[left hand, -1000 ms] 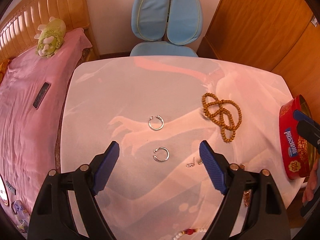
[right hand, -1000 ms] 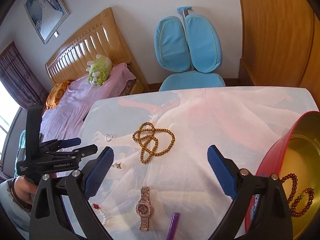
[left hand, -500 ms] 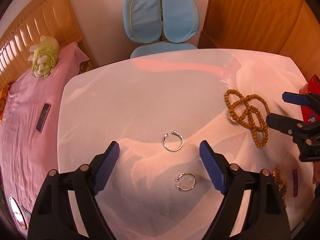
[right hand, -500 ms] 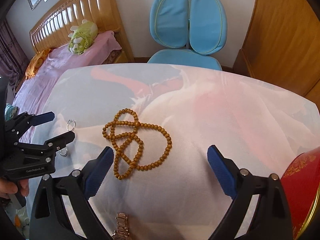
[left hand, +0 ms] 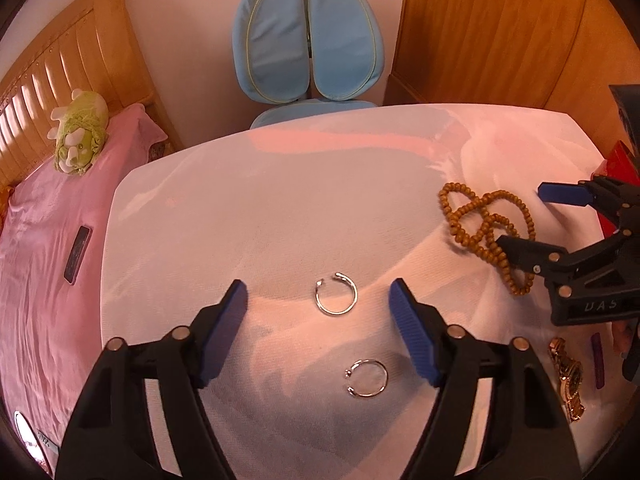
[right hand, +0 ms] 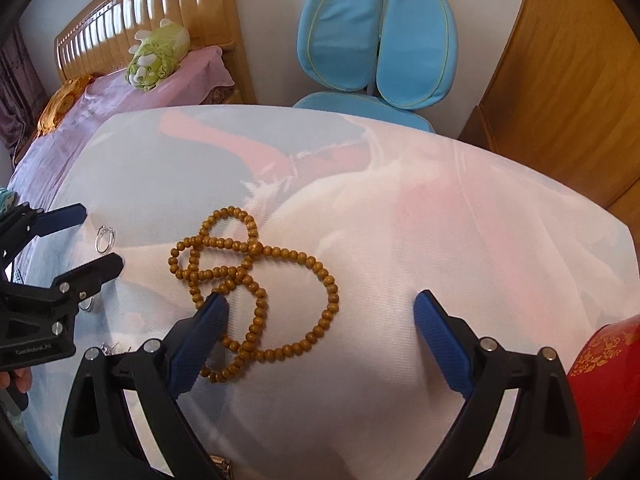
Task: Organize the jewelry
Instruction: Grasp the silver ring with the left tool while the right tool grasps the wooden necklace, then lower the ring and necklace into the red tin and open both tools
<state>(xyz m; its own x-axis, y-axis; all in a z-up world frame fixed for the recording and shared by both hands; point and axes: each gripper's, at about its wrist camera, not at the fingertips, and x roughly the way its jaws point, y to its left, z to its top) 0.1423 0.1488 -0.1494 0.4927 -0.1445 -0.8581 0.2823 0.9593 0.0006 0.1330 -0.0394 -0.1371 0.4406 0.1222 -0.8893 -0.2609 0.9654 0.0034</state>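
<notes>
**Operator:** Hovering over the white-draped counter, I am steering both tongs toward loose jewelry. The left tongs are standing spread with nothing pinched; their jaws have just been closing, and a silver open ring is lying flat on the cloth between the blue pads, untouched. A second open ring is lying nearer the camera, just beside the right-hand pad.

**Desk:** And the right side?

**Operator:** The right tongs are also gaping wide and pinching nothing. A wooden bead strand is sprawling in tangled loops between and ahead of the fingers, with the left pad resting over or against its lower loops; I cannot tell which. The red tin is sitting at the counter's right edge, and I am judging it the likely destination.

**Desk:** How will these pieces handle?

**Operator:** I am expecting the ring to be light, thin and slippery, lying so flat that the pads may skate over it, so I am favouring a pinch across its band, away from the gap. The beads look limp and likely to dangle; I am reckoning the crossing where several loops bunch is the surest hold. A gold watch is waiting near the counter's edge.
</notes>
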